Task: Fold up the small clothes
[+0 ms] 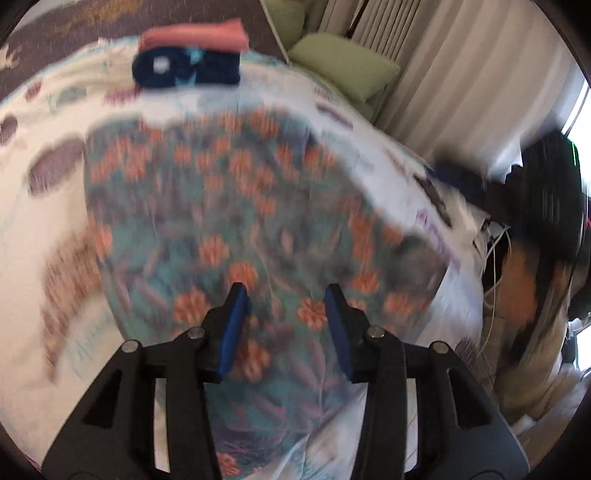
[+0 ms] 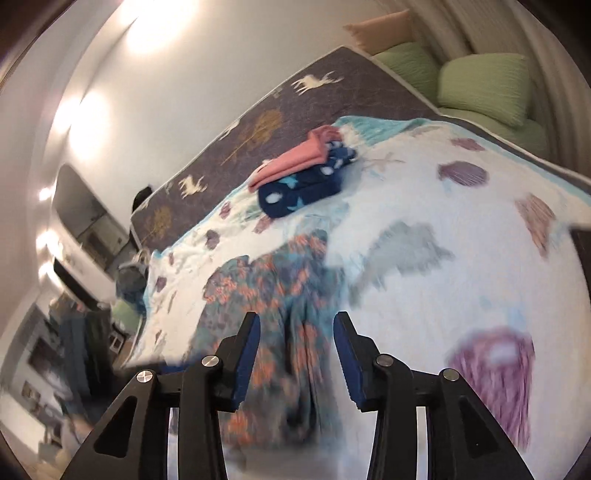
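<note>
A teal garment with orange flowers (image 1: 236, 206) lies spread on the white seashell blanket (image 1: 44, 266); it also shows in the right wrist view (image 2: 273, 280). My left gripper (image 1: 286, 295) is open just above its near part, holding nothing. My right gripper (image 2: 295, 325) is open above the garment's near end, holding nothing. Both views are blurred by motion. At the far side sits a stack of folded clothes: a pink piece (image 1: 195, 35) on a navy star-print piece (image 1: 186, 70), also in the right wrist view (image 2: 299, 188).
Green cushions (image 1: 343, 66) lie by the curtains (image 1: 461, 74) at the far right. A dark mat with deer and trees (image 2: 258, 122) lies beyond the blanket. A dark blurred shape (image 1: 546, 177) is at the bed's right edge. Furniture (image 2: 85, 221) stands on the left.
</note>
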`<control>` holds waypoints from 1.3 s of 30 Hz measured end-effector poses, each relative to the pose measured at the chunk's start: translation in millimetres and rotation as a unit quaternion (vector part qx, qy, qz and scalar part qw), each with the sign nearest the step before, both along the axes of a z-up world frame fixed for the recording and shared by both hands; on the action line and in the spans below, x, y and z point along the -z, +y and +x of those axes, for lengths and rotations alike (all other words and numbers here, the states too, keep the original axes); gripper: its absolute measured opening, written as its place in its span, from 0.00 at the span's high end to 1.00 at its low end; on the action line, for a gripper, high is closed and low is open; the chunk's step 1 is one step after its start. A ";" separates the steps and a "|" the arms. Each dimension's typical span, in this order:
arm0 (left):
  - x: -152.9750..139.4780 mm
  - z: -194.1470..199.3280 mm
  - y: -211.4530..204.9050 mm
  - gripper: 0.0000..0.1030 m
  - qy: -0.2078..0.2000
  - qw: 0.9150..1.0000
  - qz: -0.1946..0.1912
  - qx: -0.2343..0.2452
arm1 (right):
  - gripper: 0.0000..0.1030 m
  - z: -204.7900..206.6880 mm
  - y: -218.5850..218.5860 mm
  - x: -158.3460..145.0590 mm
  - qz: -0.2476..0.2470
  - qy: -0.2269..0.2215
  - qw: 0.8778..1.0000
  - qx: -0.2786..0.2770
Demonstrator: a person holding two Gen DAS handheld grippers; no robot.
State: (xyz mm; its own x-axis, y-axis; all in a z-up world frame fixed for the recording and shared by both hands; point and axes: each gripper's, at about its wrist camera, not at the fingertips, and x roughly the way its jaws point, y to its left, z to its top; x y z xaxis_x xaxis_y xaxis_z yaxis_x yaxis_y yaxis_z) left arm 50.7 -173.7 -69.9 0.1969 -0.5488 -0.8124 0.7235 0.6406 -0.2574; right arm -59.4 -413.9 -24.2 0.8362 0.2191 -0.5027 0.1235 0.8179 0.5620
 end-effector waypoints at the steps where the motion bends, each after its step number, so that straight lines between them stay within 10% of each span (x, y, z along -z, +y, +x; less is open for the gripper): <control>1: 4.7 -0.8 3.0 0.56 0.000 1.000 -0.006 -0.005 | 0.58 15.5 -2.6 -3.2 -0.006 0.006 1.000 -0.011; 11: 11.4 3.2 17.3 0.56 0.007 0.998 -0.060 -0.017 | 0.52 164.6 -22.4 20.7 0.026 0.103 0.989 -0.100; 20: 11.6 3.4 19.8 0.56 0.011 0.998 -0.069 -0.011 | 0.50 223.4 -4.8 18.5 0.101 0.087 0.974 -0.181; 29: 12.4 5.5 22.6 0.56 0.016 0.997 -0.081 -0.006 | 0.50 228.3 3.8 19.4 0.001 0.149 0.981 -0.124; 39: 12.7 4.4 23.3 0.56 0.015 0.996 -0.085 -0.005 | 0.51 221.1 -18.7 29.6 0.008 0.169 0.980 -0.107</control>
State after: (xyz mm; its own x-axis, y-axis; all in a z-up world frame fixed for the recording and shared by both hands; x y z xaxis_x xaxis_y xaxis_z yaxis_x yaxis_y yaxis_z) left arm 55.1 -150.3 -82.5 0.1807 -0.6769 -0.7136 0.7078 0.5933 -0.3835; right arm 161.7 -432.6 -53.9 0.5572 0.3808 -0.7379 0.1320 0.8367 0.5315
